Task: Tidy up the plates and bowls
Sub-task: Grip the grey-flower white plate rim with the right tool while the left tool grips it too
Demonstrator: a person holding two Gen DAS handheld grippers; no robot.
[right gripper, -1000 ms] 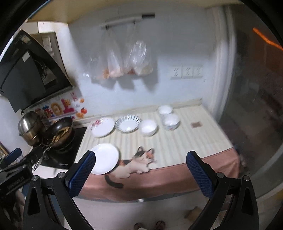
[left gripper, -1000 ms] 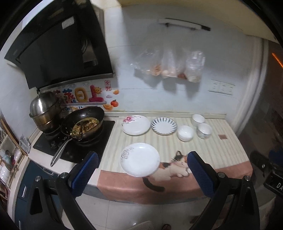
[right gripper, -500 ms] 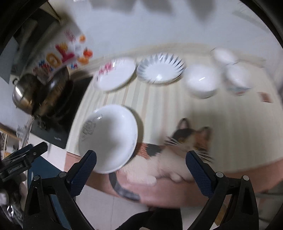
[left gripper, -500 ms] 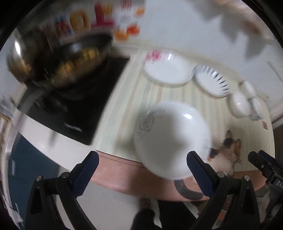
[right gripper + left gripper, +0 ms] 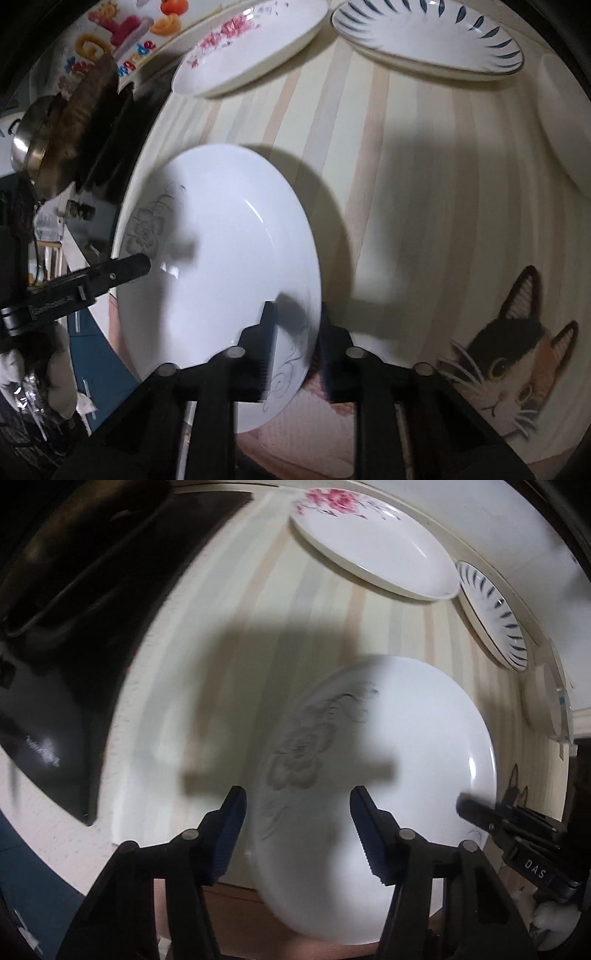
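Observation:
A white plate with a grey flower print (image 5: 399, 746) (image 5: 221, 251) lies at the counter's front edge. My left gripper (image 5: 297, 834) is part open, its fingers either side of the plate's left rim; it also shows in the right wrist view (image 5: 140, 264). My right gripper (image 5: 295, 347) has its fingers narrowed around the plate's right rim; whether they clamp it I cannot tell. It shows in the left wrist view (image 5: 465, 808). A pink-flowered plate (image 5: 373, 542) (image 5: 251, 44) and a blue-striped plate (image 5: 491, 613) (image 5: 428, 33) lie behind.
A black cooktop (image 5: 74, 635) lies to the left, with a pan (image 5: 85, 110) and a steel pot (image 5: 26, 144) on it. White bowls (image 5: 546, 701) (image 5: 565, 122) stand at the right. The counter mat has a cat print (image 5: 513, 362).
Both grippers have dropped from well above the counter down to the grey-flowered plate and narrowed their fingers around its opposite rims.

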